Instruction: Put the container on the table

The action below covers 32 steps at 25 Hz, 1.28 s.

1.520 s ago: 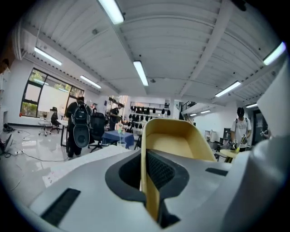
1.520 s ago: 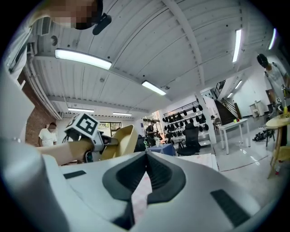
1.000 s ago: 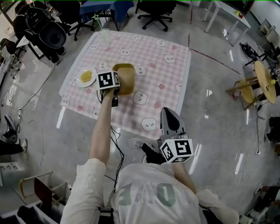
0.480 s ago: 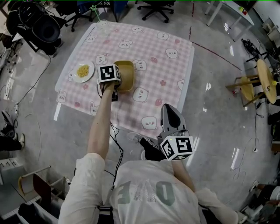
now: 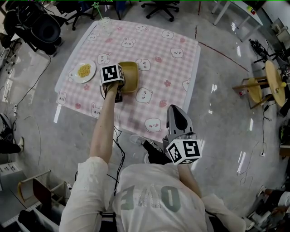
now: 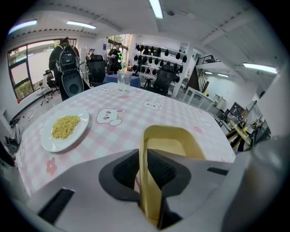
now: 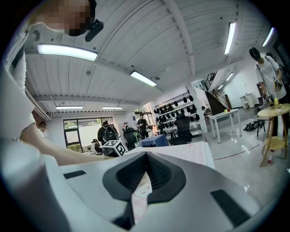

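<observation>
A yellow rectangular container [image 5: 130,76] is over the middle of the pink checked table [image 5: 172,68]; whether it touches the cloth I cannot tell. My left gripper [image 5: 121,84] is shut on its near left wall. In the left gripper view the container [image 6: 174,144] stretches away from the gripper [image 6: 144,171], whose dark pads clamp the thin wall, and its inside looks empty. My right gripper [image 5: 175,114] hangs off the table's near edge, close to the person's body. In the right gripper view the gripper [image 7: 144,174] is shut with nothing in it.
A white plate of yellow noodles [image 5: 84,71] lies left of the container, also as the plate [image 6: 65,128]. A clear glass [image 5: 105,21] stands at the table's far left corner. Office chairs [image 5: 156,5], dark equipment [image 5: 43,29] and round wooden stools [image 5: 267,86] ring the table.
The head view has shifted a little, so the table sits slightly higher in the picture. The left gripper still holds the container at about the same spot; the right gripper has barely moved.
</observation>
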{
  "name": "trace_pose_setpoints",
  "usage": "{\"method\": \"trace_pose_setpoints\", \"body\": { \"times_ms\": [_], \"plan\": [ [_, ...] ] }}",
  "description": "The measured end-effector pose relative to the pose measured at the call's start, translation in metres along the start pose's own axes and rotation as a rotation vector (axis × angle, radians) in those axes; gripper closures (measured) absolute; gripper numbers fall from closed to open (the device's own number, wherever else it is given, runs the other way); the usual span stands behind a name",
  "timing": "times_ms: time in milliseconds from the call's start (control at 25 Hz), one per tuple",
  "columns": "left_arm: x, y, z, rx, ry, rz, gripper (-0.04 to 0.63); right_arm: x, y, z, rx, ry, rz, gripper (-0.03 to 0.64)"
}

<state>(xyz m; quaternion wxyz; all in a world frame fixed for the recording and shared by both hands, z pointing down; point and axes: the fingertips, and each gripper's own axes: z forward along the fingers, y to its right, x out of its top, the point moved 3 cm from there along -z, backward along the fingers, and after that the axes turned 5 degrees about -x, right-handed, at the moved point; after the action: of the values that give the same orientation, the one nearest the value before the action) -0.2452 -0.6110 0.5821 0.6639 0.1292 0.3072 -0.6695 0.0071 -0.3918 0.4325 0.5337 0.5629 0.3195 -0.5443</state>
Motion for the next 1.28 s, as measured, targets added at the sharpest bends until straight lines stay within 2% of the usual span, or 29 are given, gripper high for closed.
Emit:
{"method": "trace_pose_setpoints", "body": {
  "times_ms": [160, 320, 520, 680, 800, 880, 960, 1120, 1200, 1280],
  "plan": [
    [0.016, 0.005, -0.015, 0.004, 0.060, 0.009, 0.556, 0.004, -0.001, -0.004, 0.005, 0.013, -0.003, 0.589],
    [0.055, 0.014, -0.049, 0.012, 0.196, 0.037, 0.531, 0.013, -0.005, -0.005, 0.022, 0.037, -0.023, 0.589],
    [0.105, 0.040, -0.133, 0.024, 0.465, 0.131, 0.532, 0.031, -0.011, -0.007, 0.051, 0.090, -0.065, 0.588],
    [0.115, 0.076, -0.223, 0.004, 0.719, 0.207, 0.543, 0.051, -0.018, -0.013, 0.094, 0.138, -0.095, 0.588],
    [0.091, 0.101, -0.289, -0.025, 0.905, 0.272, 0.558, 0.062, -0.029, -0.022, 0.125, 0.168, -0.115, 0.589],
    [0.056, 0.111, -0.325, -0.049, 1.011, 0.309, 0.561, 0.063, -0.040, -0.031, 0.146, 0.184, -0.122, 0.589],
    [0.016, 0.119, -0.351, -0.071, 1.081, 0.324, 0.561, 0.064, -0.049, -0.043, 0.169, 0.201, -0.123, 0.589],
    [-0.045, 0.140, -0.383, -0.072, 1.145, 0.367, 0.563, 0.069, -0.058, -0.063, 0.192, 0.211, -0.115, 0.589],
    [-0.072, 0.146, -0.390, -0.057, 1.137, 0.376, 0.565, 0.067, -0.061, -0.073, 0.196, 0.200, -0.111, 0.589],
    [-0.092, 0.148, -0.392, -0.062, 1.120, 0.349, 0.565, 0.065, -0.063, -0.083, 0.194, 0.190, -0.116, 0.588]
  ]
}}
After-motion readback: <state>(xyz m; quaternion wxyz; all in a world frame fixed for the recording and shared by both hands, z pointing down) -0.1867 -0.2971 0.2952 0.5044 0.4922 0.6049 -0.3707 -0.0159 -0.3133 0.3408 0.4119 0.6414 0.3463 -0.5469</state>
